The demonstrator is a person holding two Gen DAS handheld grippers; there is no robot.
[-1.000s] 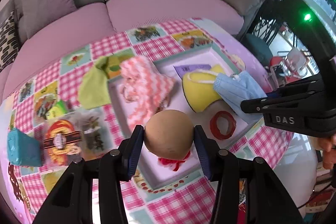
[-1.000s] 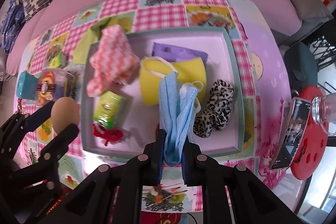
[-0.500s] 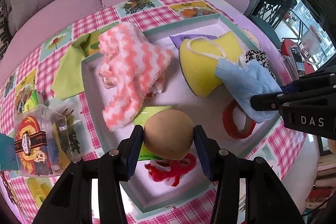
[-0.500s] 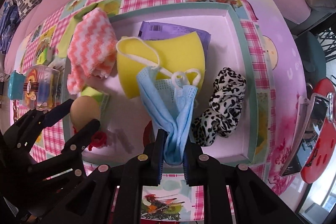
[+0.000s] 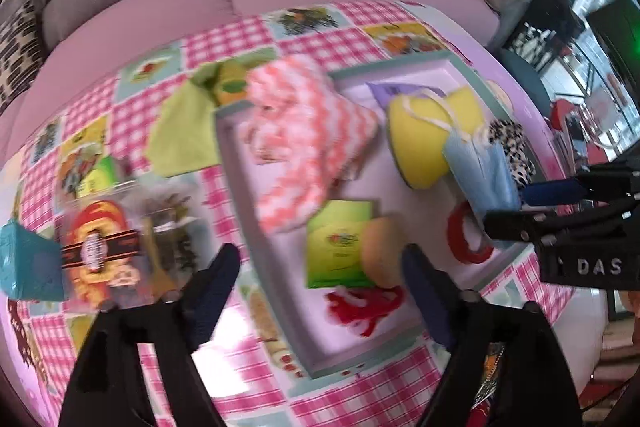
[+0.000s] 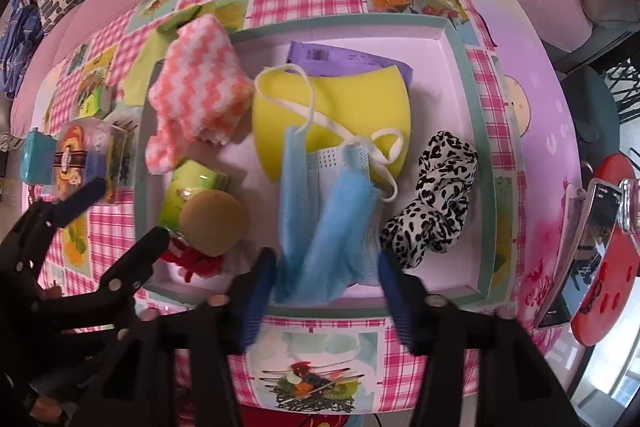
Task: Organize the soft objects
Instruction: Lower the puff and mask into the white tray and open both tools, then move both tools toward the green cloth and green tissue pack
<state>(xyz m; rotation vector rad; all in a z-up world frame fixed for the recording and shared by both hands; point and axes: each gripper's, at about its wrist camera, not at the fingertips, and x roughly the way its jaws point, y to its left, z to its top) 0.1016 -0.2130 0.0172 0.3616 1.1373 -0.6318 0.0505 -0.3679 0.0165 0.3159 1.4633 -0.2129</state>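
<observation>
Through the left wrist camera, my left gripper [image 5: 320,287] is opening, the smooth tan ball [image 5: 382,253] loose on the green packet [image 5: 340,247] near the tray's [image 5: 256,211] front edge. Through the right wrist camera, my right gripper [image 6: 326,291] is opening too, the crumpled blue pleated face mask [image 6: 324,227] slack between its pads, draped over the yellow sponge [image 6: 332,115] mid-tray.

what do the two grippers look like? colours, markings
Both are matte black handheld frames with visible screws and two tapering fingers lined with ribbed dark-blue pads: left gripper, right gripper. The right one's body shows white "DAS" lettering in the left wrist view.
</observation>
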